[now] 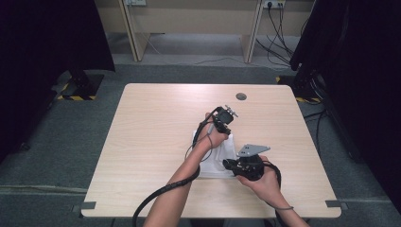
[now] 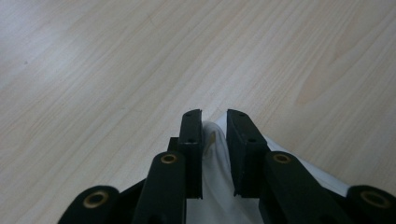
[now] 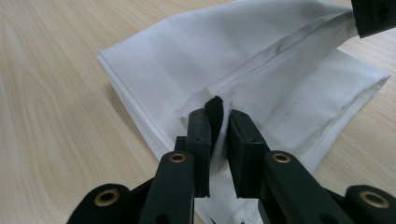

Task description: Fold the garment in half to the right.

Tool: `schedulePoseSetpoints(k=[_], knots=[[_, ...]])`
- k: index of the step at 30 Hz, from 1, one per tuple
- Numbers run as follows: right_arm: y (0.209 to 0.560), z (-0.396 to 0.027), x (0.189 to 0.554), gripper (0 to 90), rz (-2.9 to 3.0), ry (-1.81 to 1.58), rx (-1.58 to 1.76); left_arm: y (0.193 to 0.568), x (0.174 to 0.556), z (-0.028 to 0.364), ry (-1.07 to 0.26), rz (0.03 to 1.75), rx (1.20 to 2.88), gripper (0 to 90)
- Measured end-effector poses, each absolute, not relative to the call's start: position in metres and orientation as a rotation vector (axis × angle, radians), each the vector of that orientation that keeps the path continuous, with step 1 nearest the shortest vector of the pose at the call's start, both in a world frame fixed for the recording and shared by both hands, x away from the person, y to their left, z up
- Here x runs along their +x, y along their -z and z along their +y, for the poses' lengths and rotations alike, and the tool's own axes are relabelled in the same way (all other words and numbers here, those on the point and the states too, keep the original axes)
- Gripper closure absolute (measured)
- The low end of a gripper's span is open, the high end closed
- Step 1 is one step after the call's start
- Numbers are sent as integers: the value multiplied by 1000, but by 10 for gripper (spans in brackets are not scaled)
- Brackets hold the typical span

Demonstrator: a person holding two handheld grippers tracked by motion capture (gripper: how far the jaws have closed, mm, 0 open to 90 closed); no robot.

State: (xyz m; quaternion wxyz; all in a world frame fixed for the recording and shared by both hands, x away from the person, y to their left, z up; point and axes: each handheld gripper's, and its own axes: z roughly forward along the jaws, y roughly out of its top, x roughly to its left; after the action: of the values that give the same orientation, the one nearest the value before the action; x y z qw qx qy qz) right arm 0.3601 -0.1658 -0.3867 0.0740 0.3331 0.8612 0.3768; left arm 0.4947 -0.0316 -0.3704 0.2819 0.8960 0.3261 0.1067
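A white folded cloth (image 1: 220,156) lies on the light wooden table (image 1: 156,123), near its front middle. My left gripper (image 1: 225,126) is at the cloth's far end, and in the left gripper view it (image 2: 215,114) is shut on a raised fold of the cloth (image 2: 214,154). My right gripper (image 1: 228,164) is at the near end. In the right gripper view it (image 3: 215,114) is shut on a seamed edge of the cloth (image 3: 243,56), where a black strip (image 3: 215,108) shows between the jaws. The cloth is lifted taut between the two grips.
A small grey round disc (image 1: 241,96) is set in the table near its far edge. Black curtains (image 1: 42,38) hang on both sides. Cables (image 1: 279,42) trail across the floor behind the table.
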Motion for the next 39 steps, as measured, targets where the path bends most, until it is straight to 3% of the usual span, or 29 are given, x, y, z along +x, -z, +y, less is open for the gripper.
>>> schedulePoseSetpoints(k=[39], knots=[[388,-175,360,723,2578,-1077,1040,376,494,-43,-276,866,2405,712]])
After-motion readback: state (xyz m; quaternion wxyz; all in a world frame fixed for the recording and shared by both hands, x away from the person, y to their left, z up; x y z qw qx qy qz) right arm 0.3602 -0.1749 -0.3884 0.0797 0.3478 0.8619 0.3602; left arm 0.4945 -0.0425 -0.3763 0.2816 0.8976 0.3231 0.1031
